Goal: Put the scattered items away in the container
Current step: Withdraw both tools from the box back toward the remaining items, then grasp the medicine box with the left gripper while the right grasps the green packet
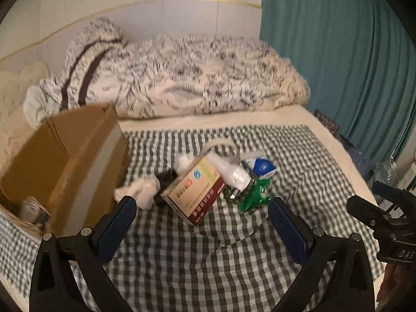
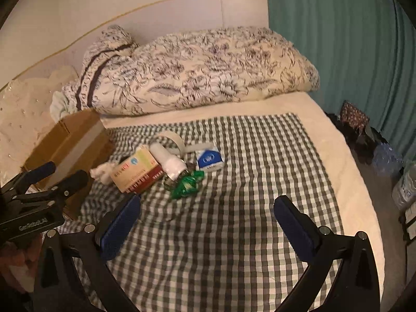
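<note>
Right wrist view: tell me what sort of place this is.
Most likely a bedroom. A folded floral quilt lies against a white headboard, a checked sheet covers the mattress, and a teal curtain hangs beside the bed.

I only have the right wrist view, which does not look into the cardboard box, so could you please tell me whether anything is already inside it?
Observer: Yes. The left wrist view looks into the cardboard box, and a greyish item lies in its lower corner. It is too blurred to name.
Operator: Thank you. Is anything tucked behind the medicine box?
Observer: A black item lies between the white cloth and the medicine box.
Operator: And where is the left gripper aimed?
Observer: The left gripper has its jaws wide apart and empty, pointed at the medicine box.
</note>
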The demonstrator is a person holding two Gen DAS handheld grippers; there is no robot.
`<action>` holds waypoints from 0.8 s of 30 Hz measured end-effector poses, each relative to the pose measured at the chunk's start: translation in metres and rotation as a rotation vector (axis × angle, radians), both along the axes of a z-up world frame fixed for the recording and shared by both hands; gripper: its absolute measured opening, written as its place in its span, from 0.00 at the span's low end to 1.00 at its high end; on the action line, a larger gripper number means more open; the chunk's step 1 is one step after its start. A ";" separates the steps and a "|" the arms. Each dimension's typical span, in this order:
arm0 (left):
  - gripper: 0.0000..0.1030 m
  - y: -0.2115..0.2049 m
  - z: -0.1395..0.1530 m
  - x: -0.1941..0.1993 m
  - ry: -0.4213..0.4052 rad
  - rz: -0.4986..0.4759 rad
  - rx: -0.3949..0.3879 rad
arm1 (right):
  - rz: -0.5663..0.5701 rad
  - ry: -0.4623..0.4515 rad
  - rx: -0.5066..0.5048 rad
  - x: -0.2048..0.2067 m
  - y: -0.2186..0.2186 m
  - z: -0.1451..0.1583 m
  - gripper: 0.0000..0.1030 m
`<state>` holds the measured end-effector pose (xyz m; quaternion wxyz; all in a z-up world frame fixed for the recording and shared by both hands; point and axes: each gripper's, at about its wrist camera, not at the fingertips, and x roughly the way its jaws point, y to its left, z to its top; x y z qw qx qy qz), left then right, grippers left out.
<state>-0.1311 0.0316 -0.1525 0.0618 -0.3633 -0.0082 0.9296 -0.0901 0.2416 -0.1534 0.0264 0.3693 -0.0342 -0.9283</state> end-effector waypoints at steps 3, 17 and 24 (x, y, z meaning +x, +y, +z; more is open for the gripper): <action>1.00 -0.002 -0.022 -0.015 -0.052 0.017 0.011 | 0.014 -0.028 0.001 -0.012 0.002 -0.017 1.00; 1.00 -0.029 -0.086 -0.076 -0.202 0.034 0.180 | 0.084 -0.131 -0.007 -0.069 -0.014 -0.076 1.00; 1.00 -0.046 -0.105 -0.097 -0.216 0.057 0.249 | 0.113 -0.159 0.007 -0.088 -0.027 -0.094 1.00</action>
